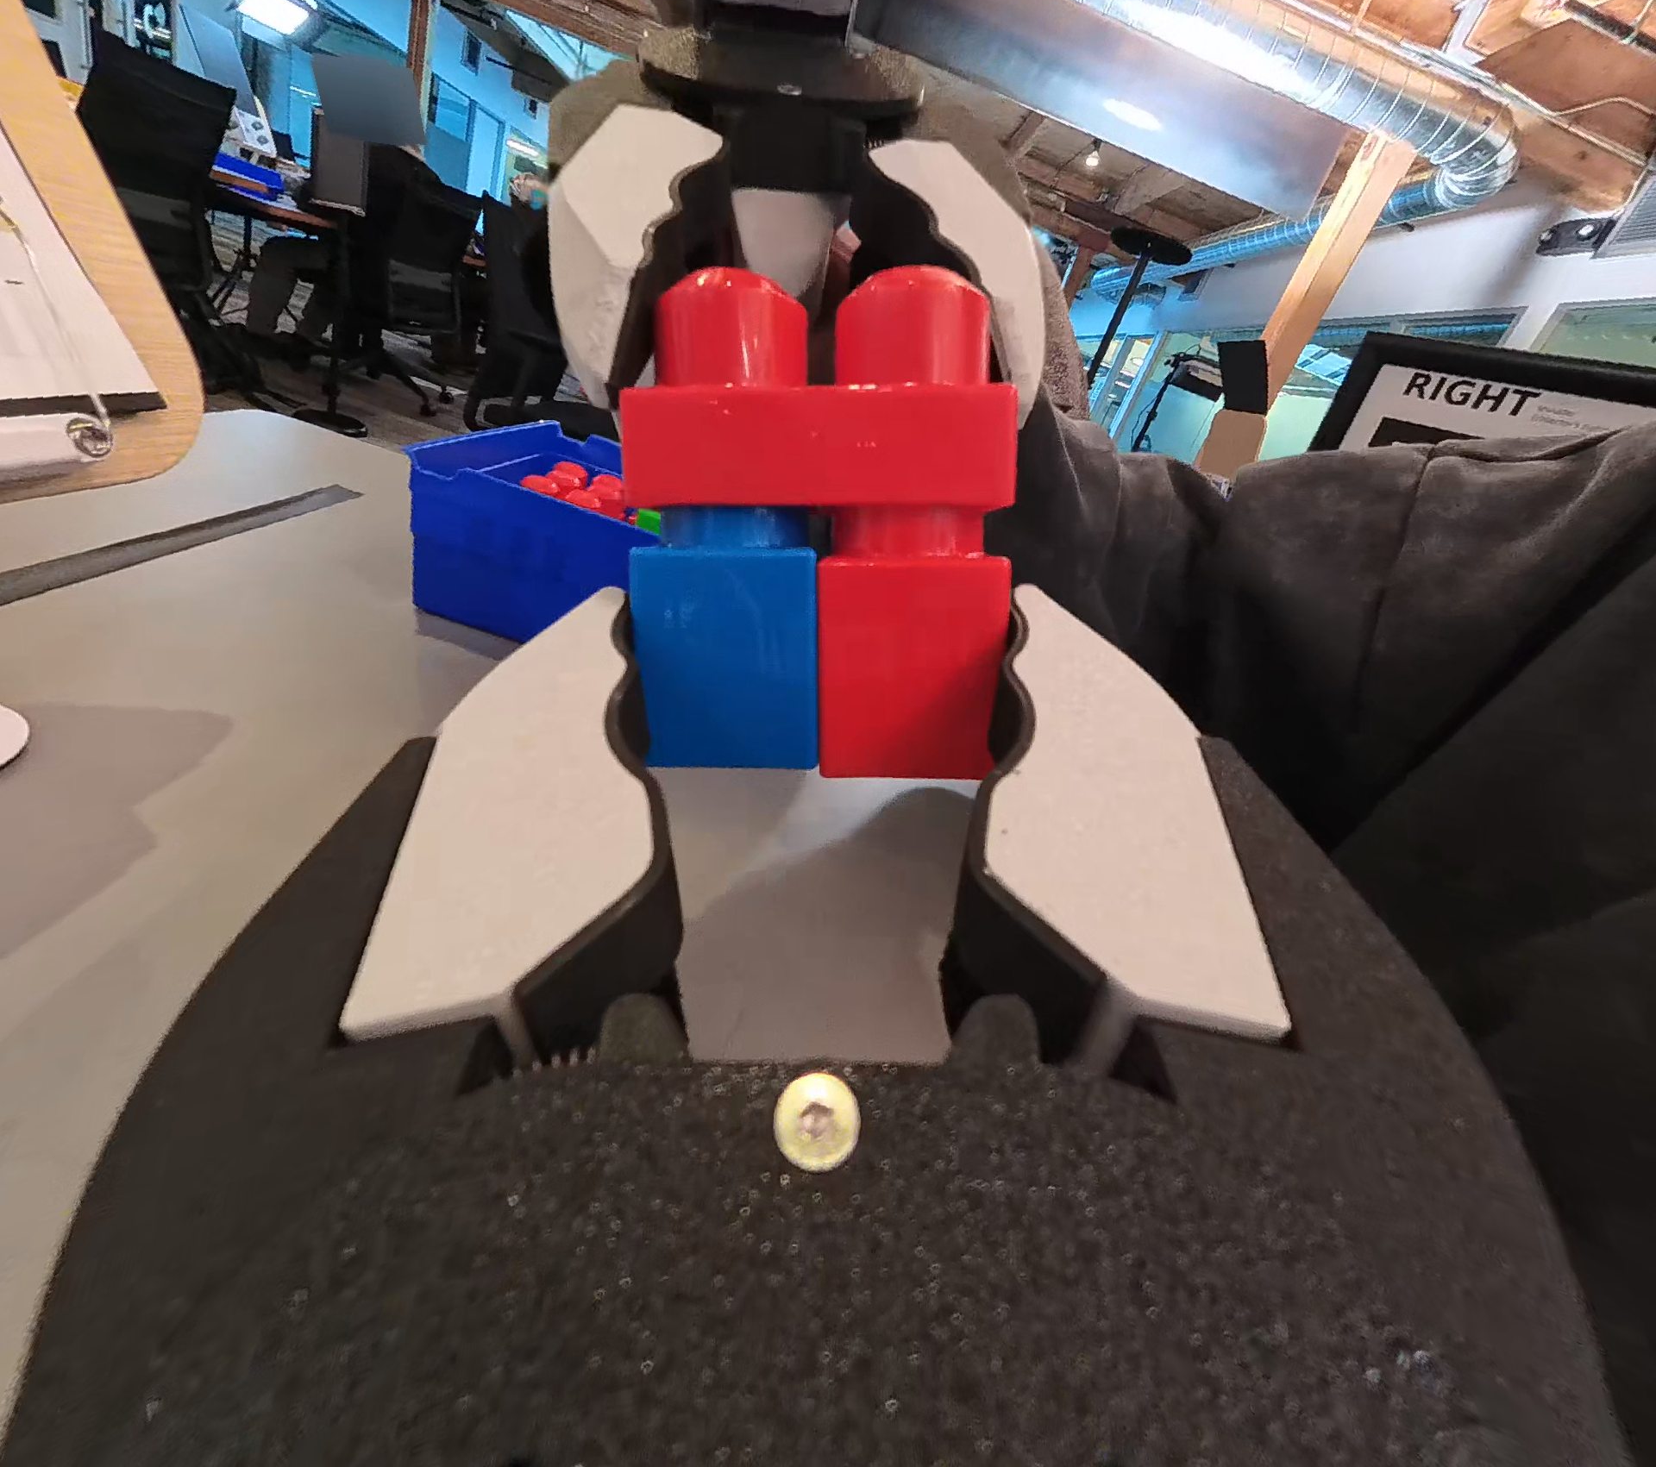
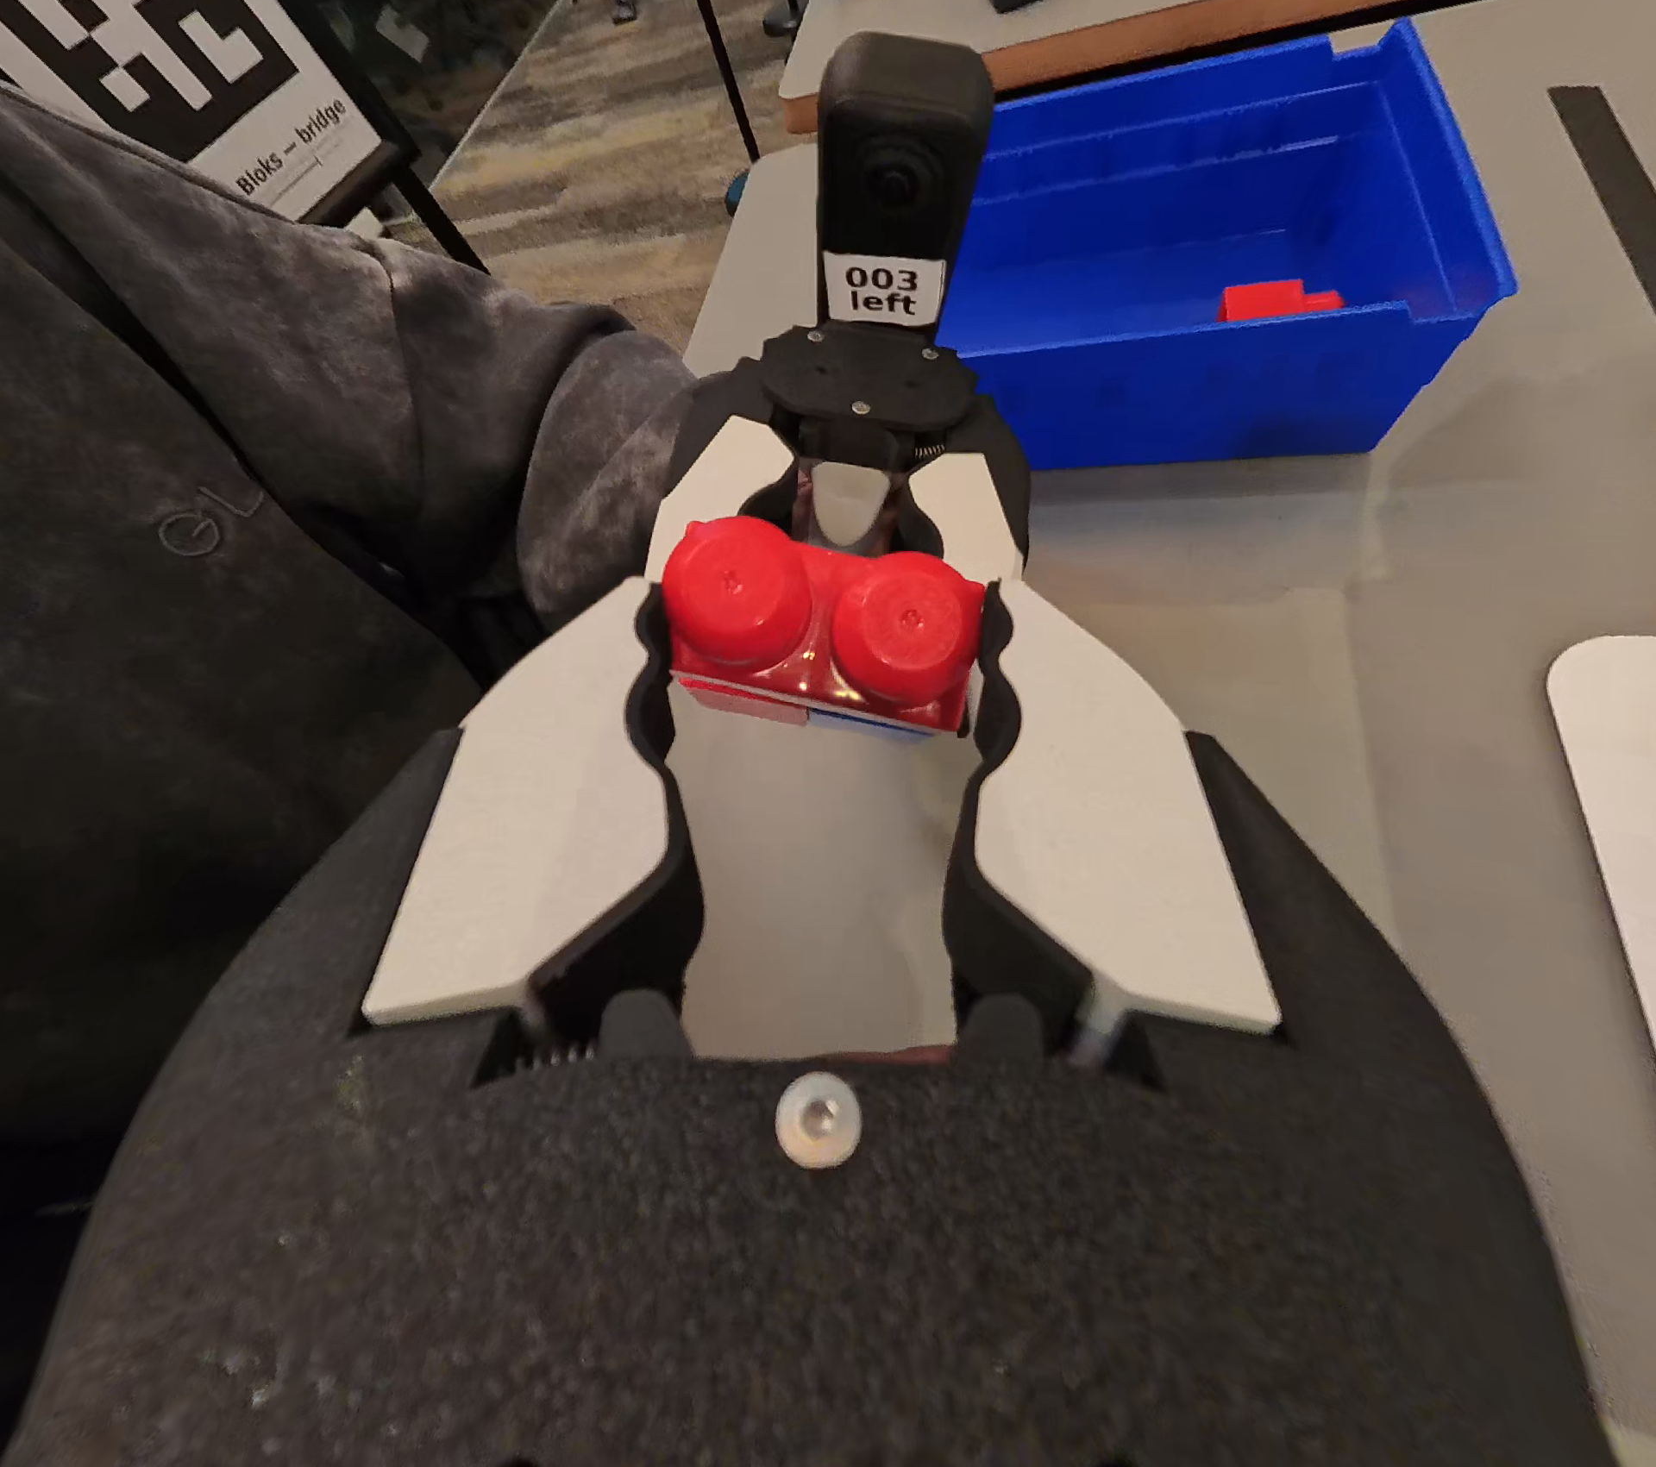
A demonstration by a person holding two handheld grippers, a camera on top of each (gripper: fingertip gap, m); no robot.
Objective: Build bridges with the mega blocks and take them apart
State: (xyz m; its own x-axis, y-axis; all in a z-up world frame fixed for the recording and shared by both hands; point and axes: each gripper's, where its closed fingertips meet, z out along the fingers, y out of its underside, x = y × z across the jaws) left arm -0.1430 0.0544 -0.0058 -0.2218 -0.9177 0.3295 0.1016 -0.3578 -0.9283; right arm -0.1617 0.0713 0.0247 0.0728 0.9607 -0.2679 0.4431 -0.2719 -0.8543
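Between the left gripper (image 1: 817, 685) fingers stand two single blocks (image 1: 815, 662) side by side, touching. A two-stud block (image 1: 820, 443) sits across their tops, with the right gripper (image 2: 820, 653) closed around it from above. Beyond the left gripper, a bin (image 1: 502, 528) rests on the tabletop (image 1: 224, 662), with loose blocks (image 1: 578, 485) inside.

A small bridge is standing upright above the grey table (image 1: 224, 707). Red two-stud block (image 1: 820, 443) is lying across the top, seated on the studs of a blue single block (image 1: 726, 658) at left and a red single block (image 1: 905, 662) at right, their sides touching. Another red block (image 2: 1272, 302) is lying inside the blue bin (image 2: 1165, 402) farther off.
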